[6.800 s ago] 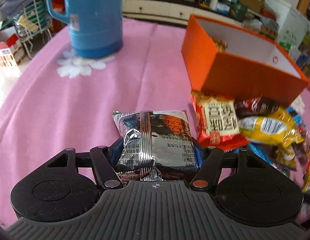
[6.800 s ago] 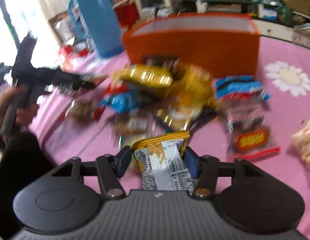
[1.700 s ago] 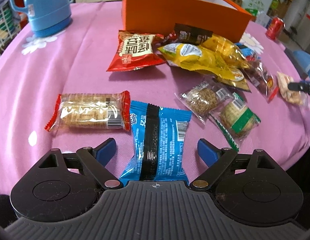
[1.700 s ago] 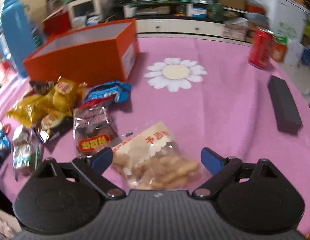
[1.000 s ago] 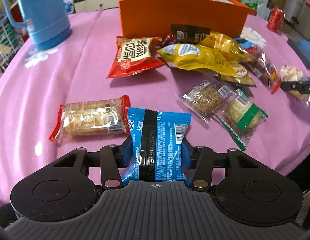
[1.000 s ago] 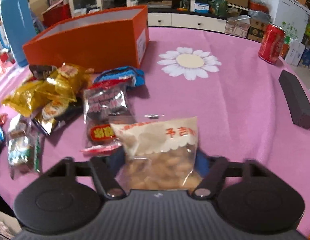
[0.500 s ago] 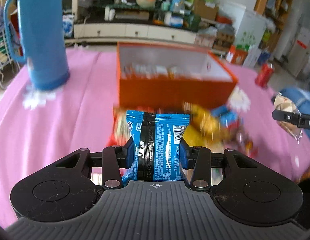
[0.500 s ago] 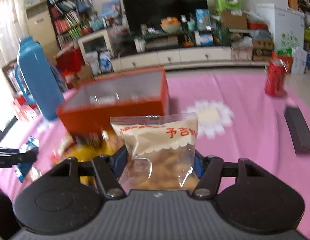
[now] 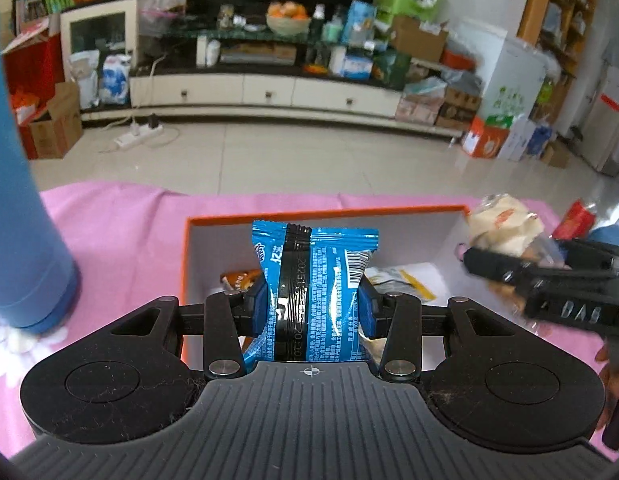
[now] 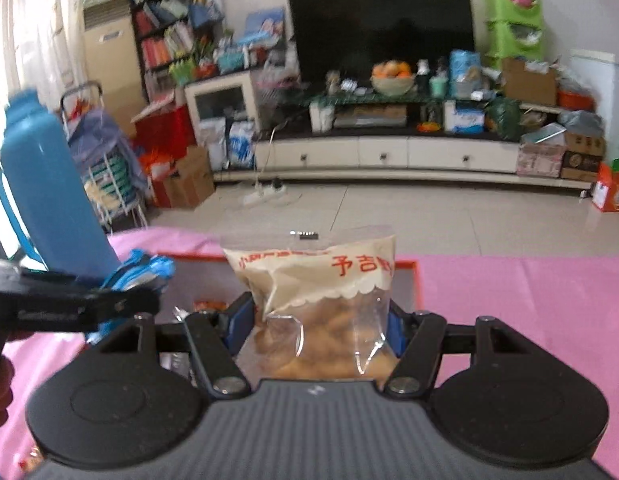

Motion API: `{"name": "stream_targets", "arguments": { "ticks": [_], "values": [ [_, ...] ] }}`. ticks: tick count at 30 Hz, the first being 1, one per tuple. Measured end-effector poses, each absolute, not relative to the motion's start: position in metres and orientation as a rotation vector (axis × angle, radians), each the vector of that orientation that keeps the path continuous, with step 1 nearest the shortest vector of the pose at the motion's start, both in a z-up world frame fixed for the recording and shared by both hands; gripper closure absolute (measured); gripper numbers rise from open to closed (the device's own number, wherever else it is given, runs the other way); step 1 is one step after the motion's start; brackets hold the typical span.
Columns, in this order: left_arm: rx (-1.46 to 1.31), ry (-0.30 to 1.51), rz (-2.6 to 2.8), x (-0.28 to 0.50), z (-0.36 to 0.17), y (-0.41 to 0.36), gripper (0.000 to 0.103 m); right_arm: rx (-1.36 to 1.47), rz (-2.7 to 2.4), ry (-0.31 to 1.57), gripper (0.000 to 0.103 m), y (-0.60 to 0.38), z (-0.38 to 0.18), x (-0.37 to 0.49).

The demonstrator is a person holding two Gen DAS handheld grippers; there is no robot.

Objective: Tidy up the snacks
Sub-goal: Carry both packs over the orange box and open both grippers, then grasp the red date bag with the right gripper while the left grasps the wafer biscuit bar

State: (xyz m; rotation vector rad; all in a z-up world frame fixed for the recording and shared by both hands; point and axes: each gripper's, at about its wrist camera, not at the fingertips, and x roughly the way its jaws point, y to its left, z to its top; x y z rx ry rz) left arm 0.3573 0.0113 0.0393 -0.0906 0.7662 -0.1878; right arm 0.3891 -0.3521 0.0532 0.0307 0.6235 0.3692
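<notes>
Two packets held over the orange box, one in each gripper.

We see the blue packet (image 9: 315,292) upright between the left gripper (image 9: 313,306) jaws, pinched at both sides; black seam down its middle, barcode at upper right. The cream-and-clear packet (image 10: 317,304) with red characters sits clamped between the right gripper (image 10: 315,326) jaws, brown pieces showing through. Both hang above the open orange box (image 9: 329,213), white inside, a few packets on its floor. One blue flask (image 9: 17,200) stands on the pink table (image 9: 121,232) to the left.
</notes>
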Motion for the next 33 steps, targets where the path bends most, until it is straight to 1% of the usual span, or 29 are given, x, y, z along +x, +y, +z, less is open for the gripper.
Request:
{"name": "stream_targets", "arguments": {
  "ticks": [4,6,7,8,11,13,21,23,24,26,29,33],
  "values": [
    [-0.059,0.815,-0.168,0.377,0.008,0.004,0.094,0.012,0.38,0.697,0.038,-0.338,0.021,0.412],
    [-0.062,0.823,-0.159,0.376,-0.001,0.004,0.082,0.024,0.38,0.707,0.031,-0.339,0.012,0.415],
    [-0.061,0.808,-0.155,0.373,-0.001,0.005,0.071,0.026,0.376,0.697,0.027,-0.341,0.012,0.414],
    [-0.054,0.79,-0.148,0.368,0.0,0.006,0.066,0.027,0.371,0.684,0.02,-0.342,0.014,0.411],
    [-0.028,0.757,-0.134,0.354,0.008,0.005,0.065,0.03,0.376,0.628,0.01,-0.348,0.027,0.397],
    [-0.035,0.753,-0.138,0.346,0.014,0.006,0.064,0.036,0.38,0.599,0.01,-0.352,0.039,0.384],
    [-0.048,0.702,-0.147,0.282,0.053,0.009,0.055,0.068,0.388,0.584,0.01,-0.373,0.066,0.319],
    [-0.045,0.693,-0.144,0.259,0.059,0.011,0.049,0.075,0.382,0.599,0.01,-0.378,0.065,0.297],
    [-0.045,0.688,-0.144,0.246,0.061,0.014,0.048,0.081,0.379,0.608,0.01,-0.381,0.064,0.285],
    [-0.058,0.684,-0.139,0.217,0.061,0.02,0.044,0.094,0.372,0.633,0.01,-0.39,0.057,0.261],
    [-0.093,0.712,-0.121,0.172,0.047,0.033,0.043,0.142,0.34,0.679,0.01,-0.41,0.035,0.227],
    [-0.145,0.805,-0.088,0.111,0.013,0.043,0.043,0.274,0.285,0.723,0.01,-0.435,-0.002,0.185]
  ]
}}
